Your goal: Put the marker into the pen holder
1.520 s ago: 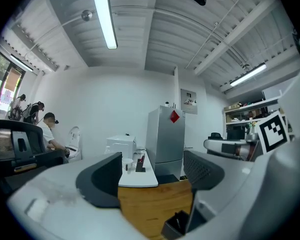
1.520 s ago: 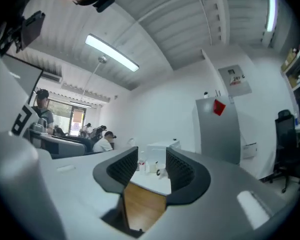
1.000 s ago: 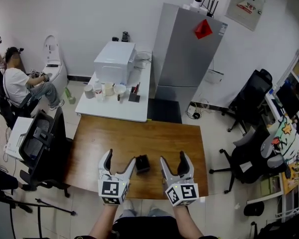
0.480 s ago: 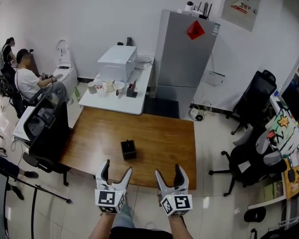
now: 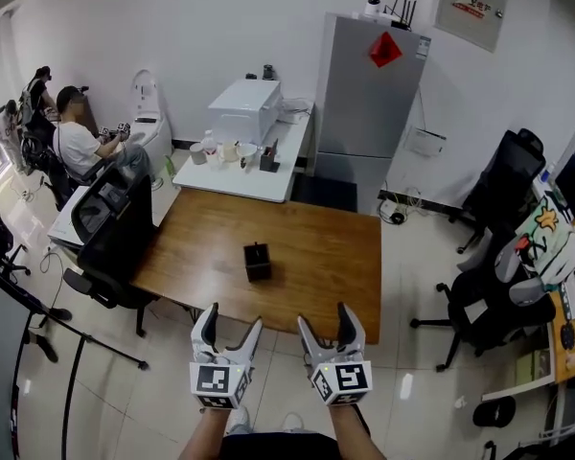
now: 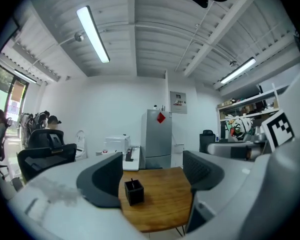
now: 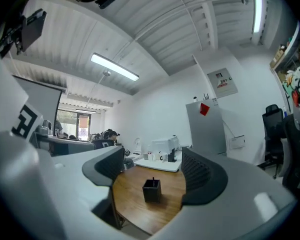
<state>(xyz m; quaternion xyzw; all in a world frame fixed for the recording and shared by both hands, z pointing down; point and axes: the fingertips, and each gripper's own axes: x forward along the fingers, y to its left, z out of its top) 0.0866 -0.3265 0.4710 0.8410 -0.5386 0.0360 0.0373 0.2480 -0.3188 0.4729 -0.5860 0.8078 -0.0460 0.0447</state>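
The black square pen holder point(image 5: 258, 261) stands near the middle of the wooden table point(image 5: 316, 247). In the gripper views a thin dark marker point(image 7: 152, 180) stands upright inside the pen holder point(image 7: 152, 190). Both grippers hang over the floor, short of the table's near edge. My left gripper point(image 5: 228, 320) has its jaws apart and closing, with nothing between them. My right gripper point(image 5: 324, 317) is open and empty too. Each gripper view frames the holder point(image 6: 133, 191) far ahead between its jaws.
A black office chair point(image 5: 110, 223) is pushed against the table's left side. Behind the table stand a white table point(image 5: 240, 171) with a white box and cups, and a grey fridge point(image 5: 369, 94). More chairs point(image 5: 489, 295) sit at the right. A person point(image 5: 81, 142) sits far left.
The view has backed away from the table. A second ago both grippers were over its near edge beside the holder; now they are over the floor and the holder is well ahead.
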